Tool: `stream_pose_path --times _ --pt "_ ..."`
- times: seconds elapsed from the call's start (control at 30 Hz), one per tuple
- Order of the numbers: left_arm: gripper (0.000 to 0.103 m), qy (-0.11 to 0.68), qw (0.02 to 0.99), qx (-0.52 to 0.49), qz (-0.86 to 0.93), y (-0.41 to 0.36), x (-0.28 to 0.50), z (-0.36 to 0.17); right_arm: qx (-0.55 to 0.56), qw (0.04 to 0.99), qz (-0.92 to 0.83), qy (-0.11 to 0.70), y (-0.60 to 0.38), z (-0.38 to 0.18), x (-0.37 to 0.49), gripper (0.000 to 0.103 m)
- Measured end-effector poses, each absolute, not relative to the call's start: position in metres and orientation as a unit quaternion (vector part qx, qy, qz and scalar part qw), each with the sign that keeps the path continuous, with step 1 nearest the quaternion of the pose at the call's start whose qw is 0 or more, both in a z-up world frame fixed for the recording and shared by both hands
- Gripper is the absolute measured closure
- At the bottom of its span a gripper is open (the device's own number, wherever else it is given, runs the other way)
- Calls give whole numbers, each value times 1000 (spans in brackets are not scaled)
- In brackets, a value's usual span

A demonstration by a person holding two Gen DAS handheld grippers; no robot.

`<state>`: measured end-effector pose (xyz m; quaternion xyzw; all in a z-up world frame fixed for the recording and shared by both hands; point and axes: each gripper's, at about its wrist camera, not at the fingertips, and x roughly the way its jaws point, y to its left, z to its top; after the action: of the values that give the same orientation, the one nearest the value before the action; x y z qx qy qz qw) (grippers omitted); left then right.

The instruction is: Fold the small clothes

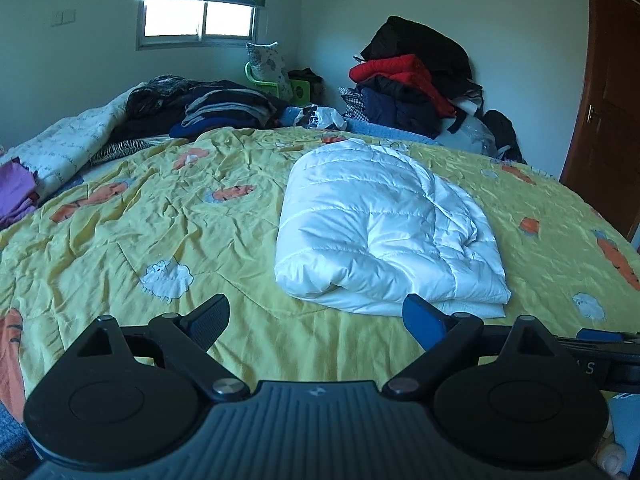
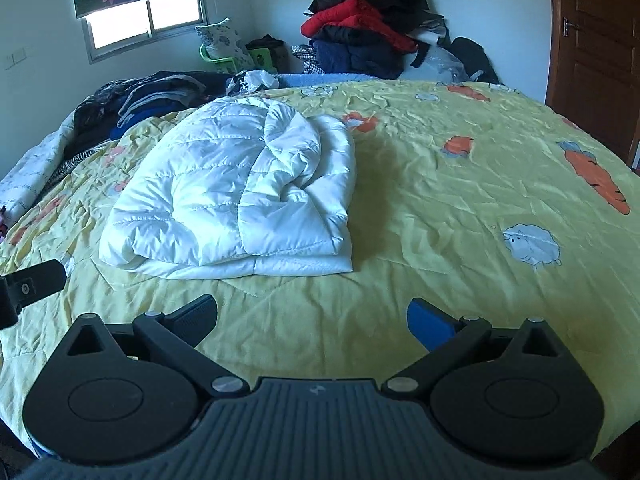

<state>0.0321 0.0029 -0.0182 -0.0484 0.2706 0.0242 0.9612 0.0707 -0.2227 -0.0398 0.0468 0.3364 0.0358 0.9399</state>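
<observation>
A white quilted puffer jacket [image 1: 384, 224] lies folded into a bundle on the yellow bedspread [image 1: 160, 220]. The left wrist view has it ahead and to the right; in the right wrist view the jacket [image 2: 240, 188] sits ahead and to the left. My left gripper [image 1: 316, 320] hovers open just short of the jacket's near edge, holding nothing. My right gripper [image 2: 312, 316] is open too, over bare bedspread [image 2: 440, 208] to the right of the jacket. Part of the left gripper [image 2: 32, 284] shows at the left edge of the right wrist view.
Dark folded clothes [image 1: 224, 108] lie at the bed's far left, purple cloth [image 1: 16, 192] at its left edge. A heap of red and dark coats [image 1: 416, 80] stands against the far wall. A brown door [image 1: 608, 100] is on the right, a window [image 1: 196, 20] at the back.
</observation>
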Motion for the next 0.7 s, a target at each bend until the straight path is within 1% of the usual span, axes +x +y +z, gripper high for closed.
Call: stream_pose_path --times 0.7 --pt "9 289 956 -47 20 3 35 -24 40 938 46 341 -220 -44 69 0"
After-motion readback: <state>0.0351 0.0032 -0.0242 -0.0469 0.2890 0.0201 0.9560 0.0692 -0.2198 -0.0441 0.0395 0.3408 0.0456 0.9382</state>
